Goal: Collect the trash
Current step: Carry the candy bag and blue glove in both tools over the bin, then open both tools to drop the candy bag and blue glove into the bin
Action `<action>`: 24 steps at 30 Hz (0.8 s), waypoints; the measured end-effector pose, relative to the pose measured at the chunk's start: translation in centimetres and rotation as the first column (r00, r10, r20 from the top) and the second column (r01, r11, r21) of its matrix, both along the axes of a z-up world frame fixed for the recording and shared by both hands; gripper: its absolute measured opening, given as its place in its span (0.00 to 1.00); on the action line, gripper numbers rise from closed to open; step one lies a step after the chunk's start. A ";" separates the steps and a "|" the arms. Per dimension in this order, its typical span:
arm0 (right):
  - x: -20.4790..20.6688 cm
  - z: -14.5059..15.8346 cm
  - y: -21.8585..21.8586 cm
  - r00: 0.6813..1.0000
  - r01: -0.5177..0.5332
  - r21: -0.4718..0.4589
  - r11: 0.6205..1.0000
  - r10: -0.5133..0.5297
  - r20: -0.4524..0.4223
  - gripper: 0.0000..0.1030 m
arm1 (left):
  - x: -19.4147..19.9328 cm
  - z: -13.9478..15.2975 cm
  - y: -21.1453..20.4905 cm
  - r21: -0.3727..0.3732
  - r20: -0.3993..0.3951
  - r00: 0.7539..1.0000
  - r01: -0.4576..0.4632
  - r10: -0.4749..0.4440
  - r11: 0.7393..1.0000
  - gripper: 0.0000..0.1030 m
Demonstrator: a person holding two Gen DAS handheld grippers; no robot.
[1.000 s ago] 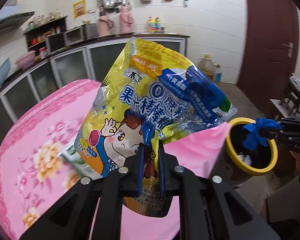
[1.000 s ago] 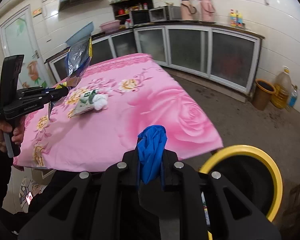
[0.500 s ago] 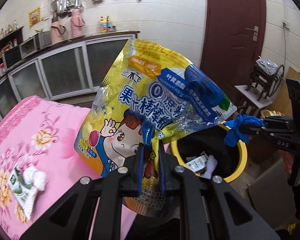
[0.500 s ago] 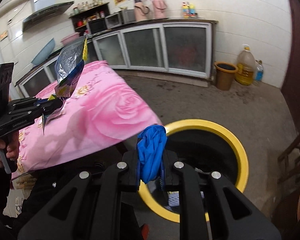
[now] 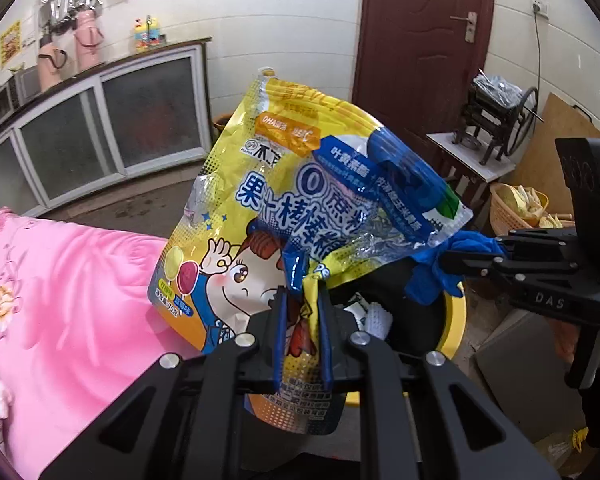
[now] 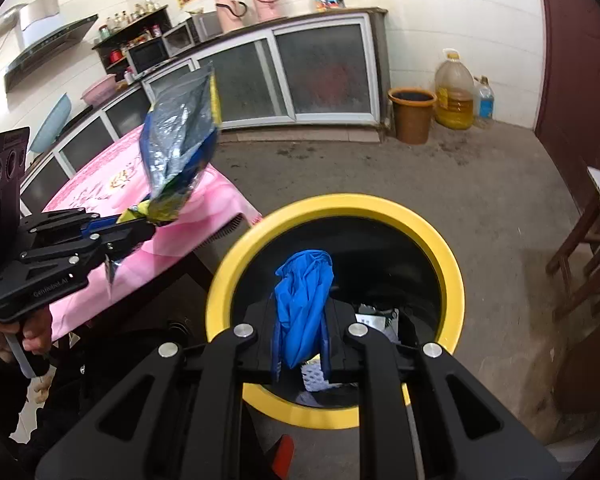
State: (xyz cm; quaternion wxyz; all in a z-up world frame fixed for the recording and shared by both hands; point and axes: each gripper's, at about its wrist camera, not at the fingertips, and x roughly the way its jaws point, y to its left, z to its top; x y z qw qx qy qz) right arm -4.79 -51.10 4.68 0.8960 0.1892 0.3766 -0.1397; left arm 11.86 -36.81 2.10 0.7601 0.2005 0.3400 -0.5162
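My left gripper (image 5: 302, 300) is shut on a yellow and blue snack bag (image 5: 300, 200), held upright in the air beside the bin. In the right wrist view that bag (image 6: 178, 160) shows its silver back above the left gripper (image 6: 146, 222). My right gripper (image 6: 302, 328) is shut on a crumpled blue glove (image 6: 304, 300), held over the open mouth of the yellow-rimmed black bin (image 6: 332, 206). In the left wrist view the right gripper (image 5: 446, 258) holds the glove (image 5: 434, 276) over the bin (image 5: 456, 328). Several scraps lie inside the bin.
The table with a pink flowered cloth (image 5: 60, 280) stands left of the bin. A brown bucket (image 6: 412, 116) and oil jug (image 6: 456, 96) stand by the far cabinets. A wooden stool (image 6: 592, 248) is at right. A basket (image 5: 516, 208) and small table (image 5: 472, 156) stand near the door.
Both grippers have swung away from the table toward the bin. The glove now hangs over the bin's mouth, and the snack bag has come close beside it.
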 end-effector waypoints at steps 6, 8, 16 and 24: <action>-0.2 -1.9 -1.1 0.999 0.026 0.029 0.999 -0.025 -0.043 0.13 | -0.5 -2.1 -3.4 0.028 -0.034 0.999 0.022 -0.021 0.999 0.14; -0.2 -2.4 -1.3 0.998 0.031 0.031 0.999 -0.029 -0.054 0.13 | -0.5 -2.8 -4.1 0.037 -0.044 0.999 0.025 -0.024 0.999 0.15; 0.3 -3.6 -2.2 0.995 0.055 0.053 0.997 -0.050 -0.087 0.14 | -0.8 -4.6 -6.0 0.061 -0.063 0.997 0.039 -0.035 0.997 0.19; 1.0 -4.5 -2.8 0.987 0.086 0.074 0.994 -0.075 -0.143 0.23 | -1.2 -4.9 -6.3 0.047 -0.062 0.997 0.042 -0.039 0.998 0.43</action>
